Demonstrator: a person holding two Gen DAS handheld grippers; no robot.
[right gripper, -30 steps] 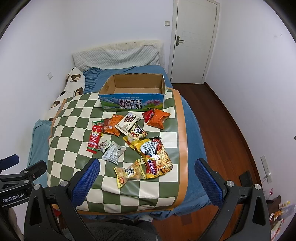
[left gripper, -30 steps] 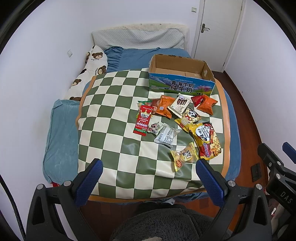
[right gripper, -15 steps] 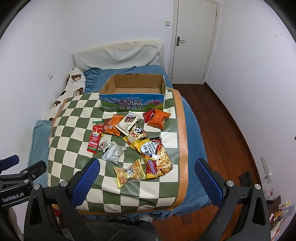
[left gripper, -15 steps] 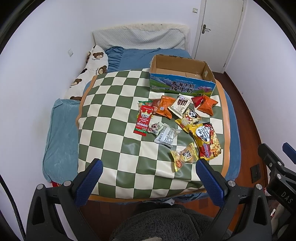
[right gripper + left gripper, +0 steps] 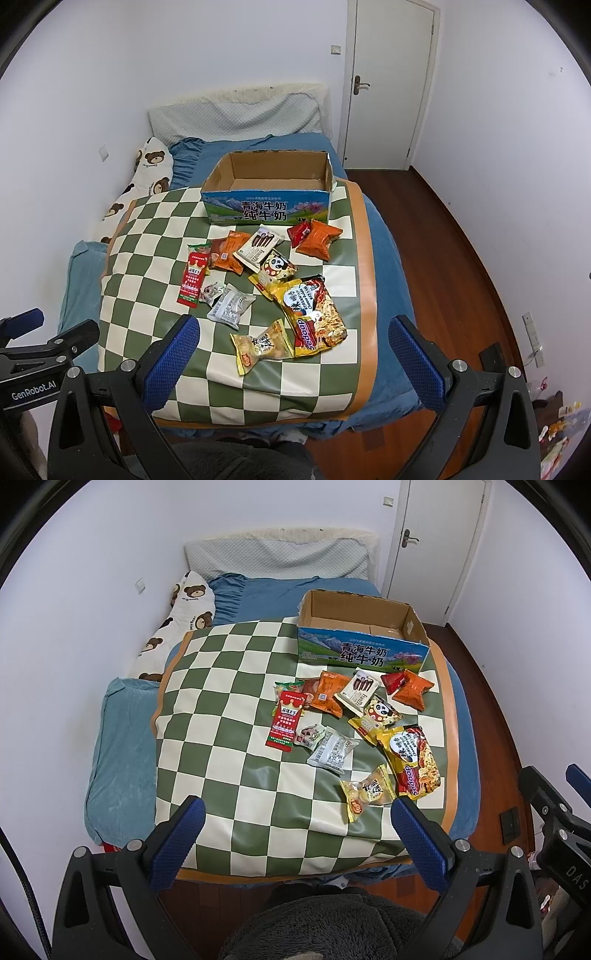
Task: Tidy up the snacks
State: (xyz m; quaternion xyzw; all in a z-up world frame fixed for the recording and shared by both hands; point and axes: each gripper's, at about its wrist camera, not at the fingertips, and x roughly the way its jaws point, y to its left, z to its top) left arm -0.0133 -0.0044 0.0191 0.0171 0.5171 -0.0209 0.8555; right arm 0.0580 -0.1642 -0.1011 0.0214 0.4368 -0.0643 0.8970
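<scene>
Left claw (image 5: 293, 821) spread apart, holding nothing; right claw (image 5: 293, 341) likewise. Snack packets (image 5: 266, 280) scattered mid-bed (image 5: 384, 236); cardboard box (image 5: 266, 210) toward head edge.

Snack packets (image 5: 354, 723) (image 5: 266, 280) scattered flat on checkered cloth; open cardboard box (image 5: 360, 635) (image 5: 269, 194) upright at 12 o'clock, empty.

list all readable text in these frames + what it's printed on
"青海牛奶 纯牛奶": cardboard box, front panel.
"Sedaap": yellow-red noodle packet.
"Franzzi": white biscuit packet.
"GenRobot.AI": left claw body, seen in the right wrist view.
"DAS": right claw body, cut off, left wrist view.
Other packets' print: too small.
</scene>
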